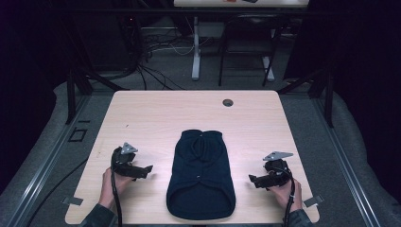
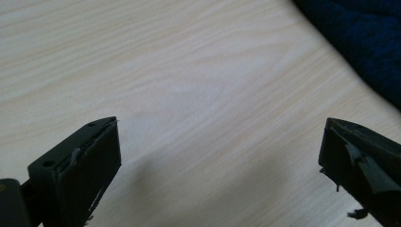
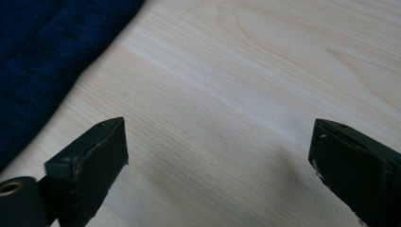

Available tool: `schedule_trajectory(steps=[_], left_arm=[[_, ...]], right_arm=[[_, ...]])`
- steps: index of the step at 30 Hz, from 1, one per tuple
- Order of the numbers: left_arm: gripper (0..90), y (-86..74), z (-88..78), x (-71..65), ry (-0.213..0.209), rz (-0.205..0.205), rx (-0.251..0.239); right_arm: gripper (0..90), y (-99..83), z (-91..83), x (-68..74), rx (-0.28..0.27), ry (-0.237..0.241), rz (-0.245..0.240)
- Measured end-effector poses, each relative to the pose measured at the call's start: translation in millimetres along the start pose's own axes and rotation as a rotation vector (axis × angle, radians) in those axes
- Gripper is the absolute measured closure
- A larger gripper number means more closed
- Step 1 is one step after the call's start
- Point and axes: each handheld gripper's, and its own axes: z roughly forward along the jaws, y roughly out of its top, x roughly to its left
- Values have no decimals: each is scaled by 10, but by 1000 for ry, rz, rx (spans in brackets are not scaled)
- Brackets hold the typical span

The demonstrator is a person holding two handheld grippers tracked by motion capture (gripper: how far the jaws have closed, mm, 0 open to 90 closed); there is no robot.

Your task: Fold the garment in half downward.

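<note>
Item one, garment: dark navy, laid flat at lower centre of the high view, narrow end toward the top of the frame, wide hem near the table's bottom edge. I cannot tell its type for sure; the fabric is too dark to read folds, and I make out just two small pale dots down its middle. In the left gripper view its edge fills the upper right corner, cut off by the frame. In the right gripper view it takes the upper left, also cut off.

Item two, left gripper: lower left of the high view, just left of the garment and apart from it. In its own view I see the jaws spread wide, bare wood between them.

Item three, right gripper: lower right of the high view, just right of the garment, not touching. Its own view shows the jaws standing wide apart, nothing between them.

Item four, table: pale wood, a round hole near its top edge. Hands are partly cut off at the bottom of the frame.
</note>
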Motion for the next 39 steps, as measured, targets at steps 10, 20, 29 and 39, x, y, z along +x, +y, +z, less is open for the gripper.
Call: schedule_trajectory(steps=[10, 20, 29, 39], left_arm=[[0, 256, 82, -51, -44, 43, 23], [0, 532, 256, -119, -83, 66, 50], [0, 781, 360, -137, -108, 92, 58], [0, 1022, 487, -179, -125, 120, 58]], right_arm=[[64, 256, -19, 36, -21, 65, -21], [80, 555, 120, 135, -8, 107, -64], [79, 815, 259, 208, -2, 136, -103], [81, 1101, 361, 231, -10, 150, -134]])
